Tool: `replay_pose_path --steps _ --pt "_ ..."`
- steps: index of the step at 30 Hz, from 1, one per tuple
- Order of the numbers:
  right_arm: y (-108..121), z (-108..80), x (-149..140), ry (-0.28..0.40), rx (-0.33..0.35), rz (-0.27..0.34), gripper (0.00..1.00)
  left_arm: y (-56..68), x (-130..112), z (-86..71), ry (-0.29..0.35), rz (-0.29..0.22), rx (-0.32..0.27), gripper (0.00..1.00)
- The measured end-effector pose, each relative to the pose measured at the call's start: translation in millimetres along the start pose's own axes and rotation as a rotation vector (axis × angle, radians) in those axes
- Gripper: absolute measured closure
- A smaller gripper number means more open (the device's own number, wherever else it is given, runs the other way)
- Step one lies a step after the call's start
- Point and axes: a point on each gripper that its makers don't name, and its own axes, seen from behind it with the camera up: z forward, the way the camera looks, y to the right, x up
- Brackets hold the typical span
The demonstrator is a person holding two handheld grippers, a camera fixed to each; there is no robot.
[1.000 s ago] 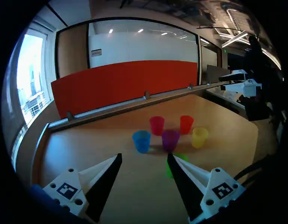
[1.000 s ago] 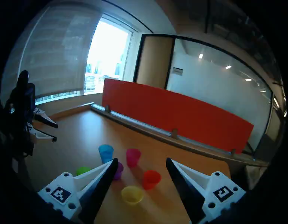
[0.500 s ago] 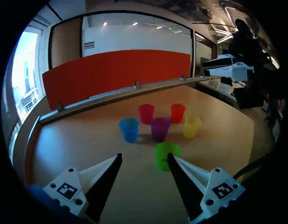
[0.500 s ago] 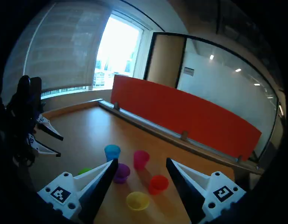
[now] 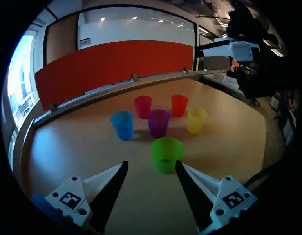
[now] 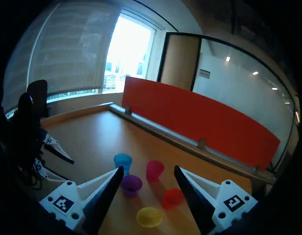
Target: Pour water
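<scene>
- The left gripper (image 5: 151, 162) hovered low over the wooden table (image 5: 72, 149), its two fingers spread wide and gripping nothing.
- In the left gripper view, the green cup (image 5: 166, 154) stood upright on the table just ahead of the fingertips, in the gap between them and nearer the right finger. Neither finger pressed on it.
- Past the green cup, the purple cup (image 5: 158, 122) stood in line with the gap.
- The blue cup (image 5: 122, 125) stood ahead of the left finger, and the yellow cup (image 5: 196, 120) ahead of the right one.
- The pink cup (image 5: 143, 106) and the red cup (image 5: 179, 105) stood farthest out, side by side, before a red partition (image 5: 111, 66).
- Whether any cup held water could not be told.
- The right gripper (image 6: 147, 167) was held higher above the table, fingers likewise parted and empty.
- In the right gripper view, the pink cup (image 6: 155, 170) sat beyond the gap, with the red cup (image 6: 173, 197) and the yellow cup (image 6: 149, 216) lower between the fingers. The purple cup (image 6: 131, 184) and the blue cup (image 6: 122, 161) were close by the left finger.
- Far off past that left finger, the left gripper (image 6: 66, 170) showed with its fingers apart.
- In the left gripper view, the right gripper (image 5: 229, 49) showed high up, well beyond the right finger.
</scene>
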Motion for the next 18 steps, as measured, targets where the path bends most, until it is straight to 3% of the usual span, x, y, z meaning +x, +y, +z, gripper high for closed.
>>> replay_pose_path --steps 9,18 --pt "1.4 4.9 -6.6 -0.019 0.005 -0.012 0.00 21.4 -23.3 29.7 -0.051 0.051 -0.054 0.10" --pt "3.2 11.5 -10.6 -0.029 0.009 -0.014 0.00 25.1 -33.2 55.0 -0.073 0.033 -0.065 0.10"
